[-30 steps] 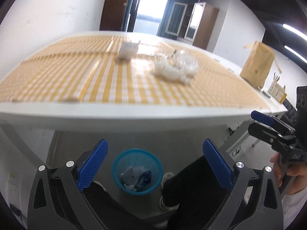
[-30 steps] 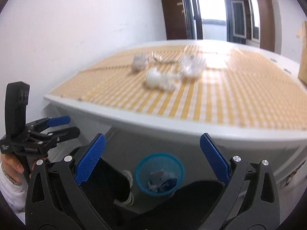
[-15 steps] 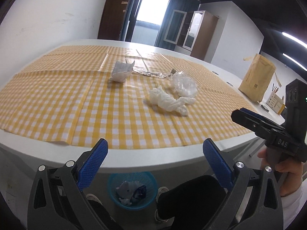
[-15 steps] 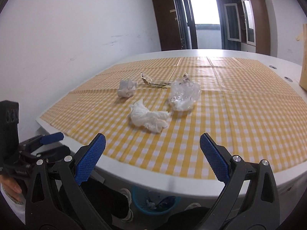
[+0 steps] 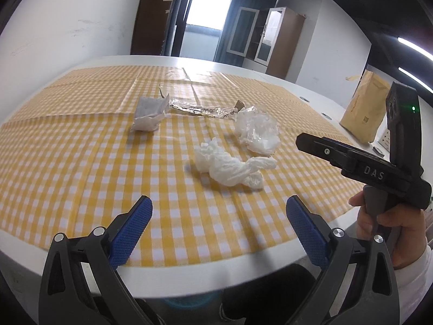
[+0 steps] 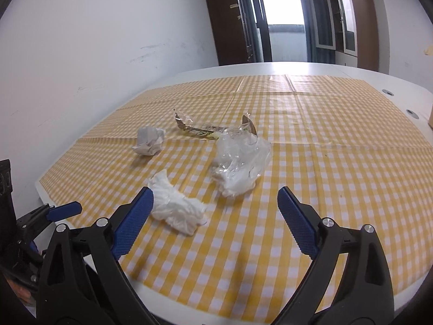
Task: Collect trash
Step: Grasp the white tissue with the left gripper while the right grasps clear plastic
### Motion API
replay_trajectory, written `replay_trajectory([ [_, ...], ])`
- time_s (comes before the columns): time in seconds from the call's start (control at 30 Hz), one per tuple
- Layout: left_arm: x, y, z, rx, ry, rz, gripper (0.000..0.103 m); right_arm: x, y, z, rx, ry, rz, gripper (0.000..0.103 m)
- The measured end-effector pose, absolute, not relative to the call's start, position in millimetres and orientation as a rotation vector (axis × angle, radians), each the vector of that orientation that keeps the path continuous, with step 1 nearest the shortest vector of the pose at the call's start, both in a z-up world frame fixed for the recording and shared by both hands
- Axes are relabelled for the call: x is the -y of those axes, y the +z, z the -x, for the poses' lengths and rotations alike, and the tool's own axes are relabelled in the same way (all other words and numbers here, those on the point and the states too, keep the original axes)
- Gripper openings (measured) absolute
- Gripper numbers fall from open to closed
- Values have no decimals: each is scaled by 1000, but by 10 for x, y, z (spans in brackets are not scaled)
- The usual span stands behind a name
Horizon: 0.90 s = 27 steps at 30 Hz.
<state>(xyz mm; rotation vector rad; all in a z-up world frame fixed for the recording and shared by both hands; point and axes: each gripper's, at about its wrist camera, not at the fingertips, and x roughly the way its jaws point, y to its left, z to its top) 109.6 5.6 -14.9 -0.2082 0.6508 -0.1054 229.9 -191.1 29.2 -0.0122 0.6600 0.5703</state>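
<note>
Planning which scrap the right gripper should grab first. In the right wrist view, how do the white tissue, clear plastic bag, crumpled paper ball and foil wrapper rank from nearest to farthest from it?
From the right gripper:
1. White tissue, by its left finger.
2. Clear plastic bag, ahead, centre.
3. Crumpled paper ball, farther back, left.
4. Foil wrapper, at the back, behind the bag.

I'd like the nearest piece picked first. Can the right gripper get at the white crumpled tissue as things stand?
Probably yes. The right gripper is open, and the white crumpled tissue lies just ahead by its left finger, with nothing over it. The clear plastic wrap sits apart, farther back.
</note>
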Motion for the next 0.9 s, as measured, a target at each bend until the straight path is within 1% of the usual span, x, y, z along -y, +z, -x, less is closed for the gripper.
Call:
replay_trajectory([
  [0.1,-58,-150,-1238,-662,-104,216,97,1908,285,-2450,-675,566,4,87],
  [0.2,-78,-148,-1359,-665,-121,250,97,1907,287,-2602,-691,558,-1,83],
  [0.3,-48,-159,-1480,-681,-132,262,97,1892,299,-2738,-702,550,3,81],
  [0.4,6,-177,-1598,-694,-122,244,97,1875,275,-2881,-722,537,6,76],
  [0.47,20,-203,-1666,-708,-109,243,97,1859,245,-2954,-735,534,11,69],
  [0.5,17,-208,-1714,-716,-104,252,97,1851,226,-2991,-743,531,15,64],
  [0.53,9,-208,-1751,-718,-102,266,97,1846,207,-3038,-755,525,16,60],
  [0.7,3,-257,-1955,-744,-75,295,97,1782,111,-3207,-810,517,43,59],
  [0.8,18,-334,-2082,-778,-54,279,95,1765,64,-3300,-829,497,56,59],
  [0.9,26,-413,-2163,-808,-61,261,91,1750,3,-3368,-860,501,61,55],
])
